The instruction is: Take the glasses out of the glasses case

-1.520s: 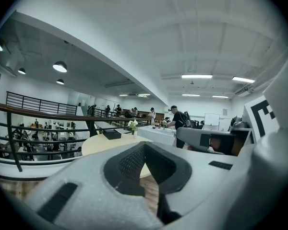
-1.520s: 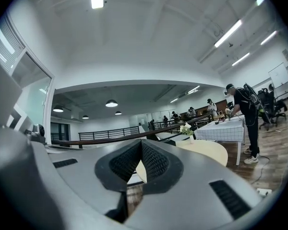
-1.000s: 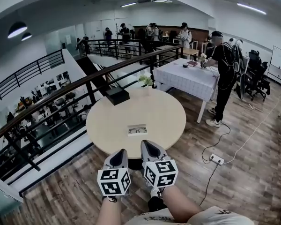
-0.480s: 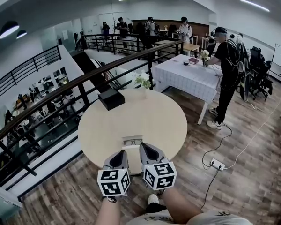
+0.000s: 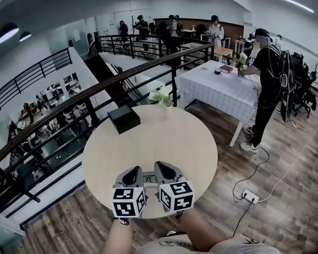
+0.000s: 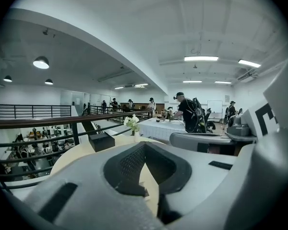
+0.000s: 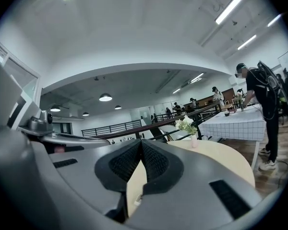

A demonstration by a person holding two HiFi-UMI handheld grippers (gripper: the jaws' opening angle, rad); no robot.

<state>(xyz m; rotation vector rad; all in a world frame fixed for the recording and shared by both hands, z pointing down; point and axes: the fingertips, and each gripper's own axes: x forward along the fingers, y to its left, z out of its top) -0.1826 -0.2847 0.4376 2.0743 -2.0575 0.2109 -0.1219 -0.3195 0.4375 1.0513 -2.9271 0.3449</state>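
The glasses case (image 5: 148, 179), a small pale box that held dark glasses in the earlier frames, lies near the front edge of the round beige table (image 5: 169, 136). Only a sliver of it shows between my two grippers in the head view. My left gripper (image 5: 132, 170) and right gripper (image 5: 162, 165) hover side by side over the table's front edge, one on each side of the case. Both are shut with nothing held. In the left gripper view the left gripper (image 6: 144, 145) has its pad tips together. The right gripper (image 7: 141, 141) looks the same in the right gripper view.
A black box (image 5: 123, 119) sits at the table's far left, and a vase of white flowers (image 5: 162, 96) at its far edge. A dark railing (image 5: 53, 115) runs behind the table. A person (image 5: 266, 83) stands at a white-clothed table (image 5: 217, 89) to the right. A power strip (image 5: 249, 197) lies on the floor.
I have come closer to the table. The case has gone from well ahead of the grippers to between them, now mostly hidden. Both grippers stay shut.
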